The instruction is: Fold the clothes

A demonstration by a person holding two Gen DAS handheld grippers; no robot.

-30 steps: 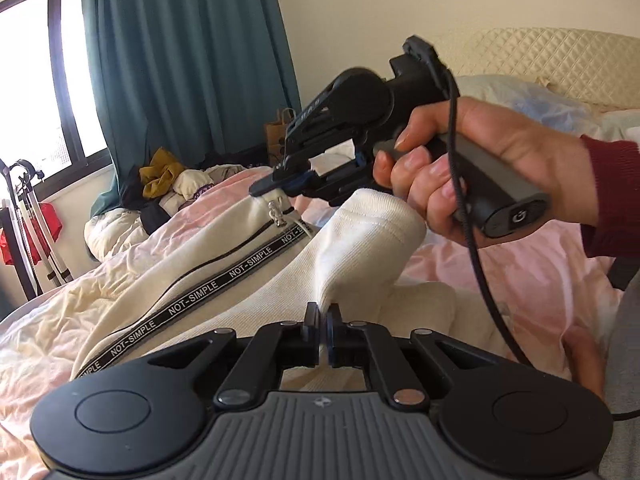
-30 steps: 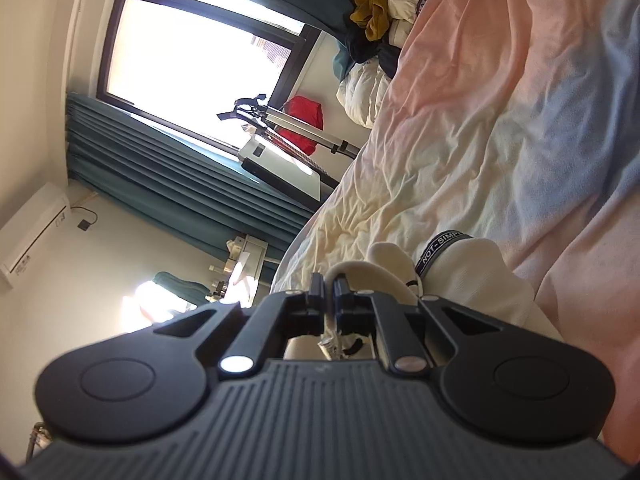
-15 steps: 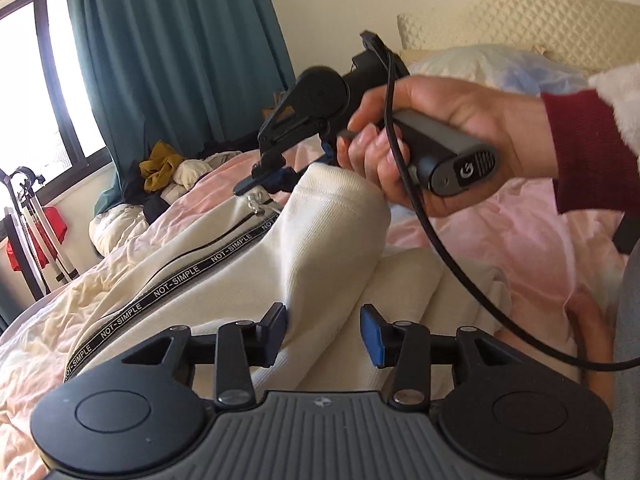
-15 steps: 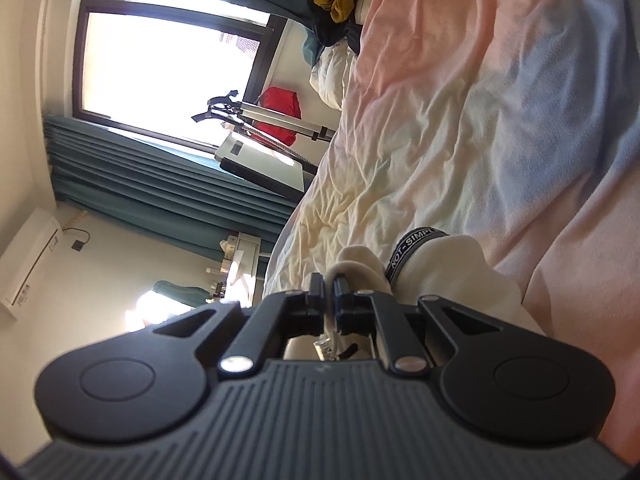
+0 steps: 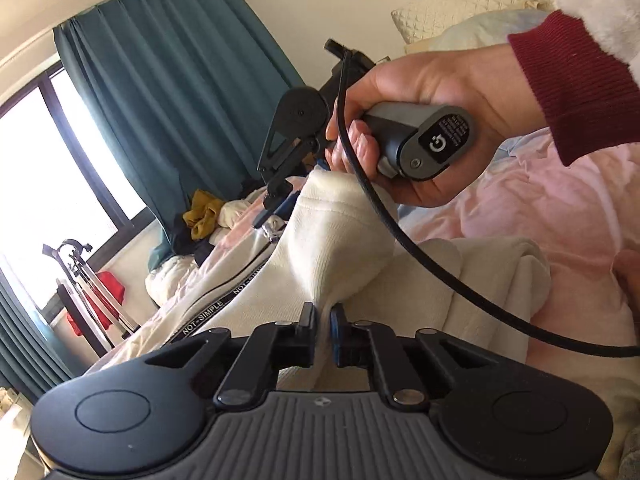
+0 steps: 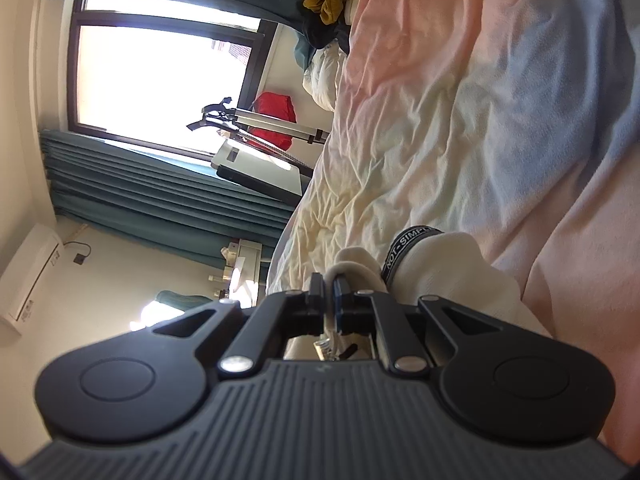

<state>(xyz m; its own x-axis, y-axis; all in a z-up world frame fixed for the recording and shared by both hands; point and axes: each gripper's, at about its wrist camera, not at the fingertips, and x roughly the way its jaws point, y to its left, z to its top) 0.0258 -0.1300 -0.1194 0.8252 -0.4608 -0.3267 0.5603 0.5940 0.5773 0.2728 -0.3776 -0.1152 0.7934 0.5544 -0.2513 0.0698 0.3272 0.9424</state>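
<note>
Count: two hand-held grippers, one cream garment, one bed, one hand in view. The cream garment (image 5: pixel 344 248), a ribbed knit with a black band printed NOT-SIMPLE (image 5: pixel 208 312) and a metal zip pull (image 5: pixel 271 233), lies on the bed (image 5: pixel 560 200) over a rumpled pink, cream and pale blue sheet, with part of it lifted off the sheet between the two grippers. Left gripper (image 5: pixel 323 318): jaws have just been closing and now stand nearly together, with a pinch of the cream knit caught between the pads; the cloth rises from that pinch in a taut ridge toward the other tool. Right gripper (image 5: pixel 276 208), seen from the left wrist camera, is held higher and farther off, tips angled down, jaws pressed together on the garment's edge just beside the zip pull. In its own view the right gripper (image 6: pixel 329 292) shows cream fabric clamped between the pads, the printed band curling just to the right of them. Right hand (image 5: pixel 416 128): wrapped around the grey handle, knuckles toward the camera, fingers curled under, a dark red ribbed sleeve (image 5: pixel 576 92) at the wrist; a black cable (image 5: pixel 440 280) hangs from the tool across the garment. Background: one teal curtain (image 5: pixel 172 100), one window (image 6: pixel 160 76), one heap of clothes (image 5: pixel 200 220) at the far end of the bed.
</note>
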